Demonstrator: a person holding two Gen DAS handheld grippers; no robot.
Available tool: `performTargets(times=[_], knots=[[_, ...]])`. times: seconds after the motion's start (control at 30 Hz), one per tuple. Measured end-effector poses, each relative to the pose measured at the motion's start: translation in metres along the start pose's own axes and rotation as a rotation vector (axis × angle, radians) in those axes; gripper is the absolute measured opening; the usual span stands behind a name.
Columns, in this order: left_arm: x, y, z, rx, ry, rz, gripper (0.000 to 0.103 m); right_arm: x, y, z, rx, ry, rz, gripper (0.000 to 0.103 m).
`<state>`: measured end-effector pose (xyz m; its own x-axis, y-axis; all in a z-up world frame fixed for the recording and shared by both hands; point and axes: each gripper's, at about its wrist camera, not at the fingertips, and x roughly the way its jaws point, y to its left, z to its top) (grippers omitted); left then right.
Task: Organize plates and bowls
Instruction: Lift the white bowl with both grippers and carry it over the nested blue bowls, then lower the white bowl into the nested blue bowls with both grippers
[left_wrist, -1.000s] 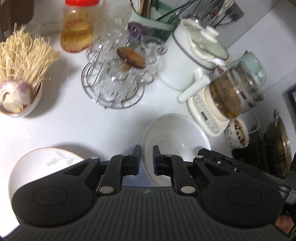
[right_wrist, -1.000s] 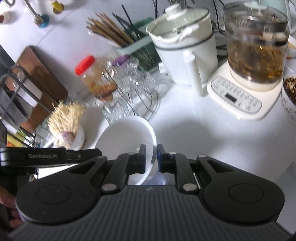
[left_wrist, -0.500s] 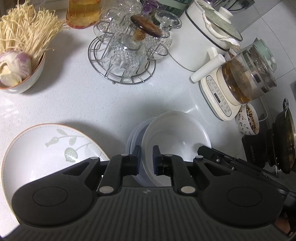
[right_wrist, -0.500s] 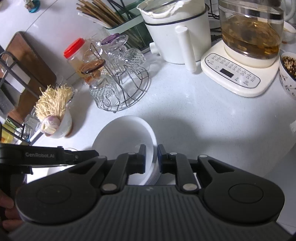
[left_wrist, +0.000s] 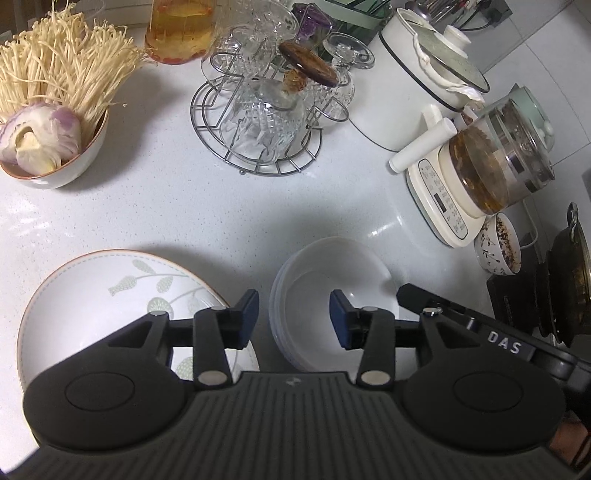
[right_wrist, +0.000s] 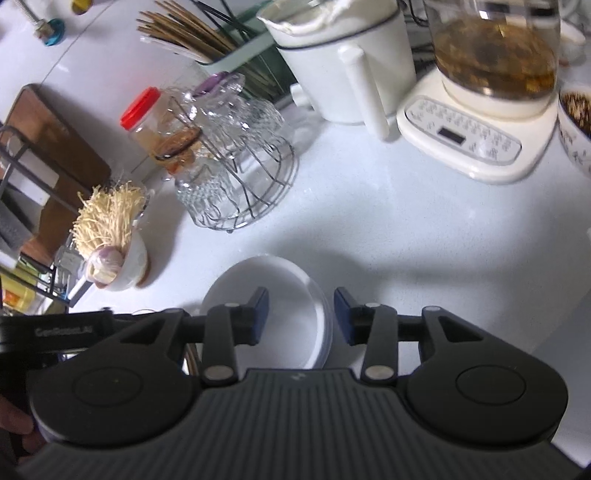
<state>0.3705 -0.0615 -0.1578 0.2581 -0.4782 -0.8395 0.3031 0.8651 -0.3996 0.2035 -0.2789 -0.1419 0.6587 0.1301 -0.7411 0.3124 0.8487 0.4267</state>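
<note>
A stack of white bowls (left_wrist: 332, 284) rests on the white counter, the top one nested in those below. My left gripper (left_wrist: 294, 314) straddles the stack's left rim; its jaws are opening and the pads stand clear of the rim. My right gripper (right_wrist: 301, 308) straddles the right rim of the same stack (right_wrist: 266, 288); its jaws are opening too, with neither pad pressing. A large plate with a green leaf pattern (left_wrist: 110, 295) lies on the counter just left of the stack, partly under my left gripper.
A bowl of enoki mushrooms and garlic (left_wrist: 51, 122) stands far left. Further back are a wire rack of glassware (left_wrist: 266, 122), a white pot (left_wrist: 413, 92) and a glass kettle on a cream base (left_wrist: 480, 173). At the right sit a small patterned bowl (left_wrist: 496, 247) and a dark pot (left_wrist: 569, 280).
Both grippers, shut on a white bowl's rims, lowered it onto the stack of bowls. Since then both sets of jaws have parted from the rims.
</note>
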Motion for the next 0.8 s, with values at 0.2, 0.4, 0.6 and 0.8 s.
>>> performTargets(times=[0.2, 0.4, 0.6, 0.8], knots=[[0.006, 0.001, 0.001, 0.024, 0.004, 0.006, 0.049, 0.024, -0.014, -0.009, 0.105, 0.058, 0.02, 0.042], [0.014, 0.0, 0.002, 0.075, 0.011, 0.009, 0.052, 0.045, -0.022, -0.021, 0.186, 0.114, 0.031, 0.039], [0.018, -0.006, 0.002, 0.135, 0.022, -0.005, 0.058, 0.05, -0.031, -0.033, 0.284, 0.119, 0.027, 0.024], [0.023, -0.011, -0.001, 0.192, 0.029, -0.014, 0.064, 0.045, -0.035, -0.042, 0.327, 0.096, 0.006, 0.019]])
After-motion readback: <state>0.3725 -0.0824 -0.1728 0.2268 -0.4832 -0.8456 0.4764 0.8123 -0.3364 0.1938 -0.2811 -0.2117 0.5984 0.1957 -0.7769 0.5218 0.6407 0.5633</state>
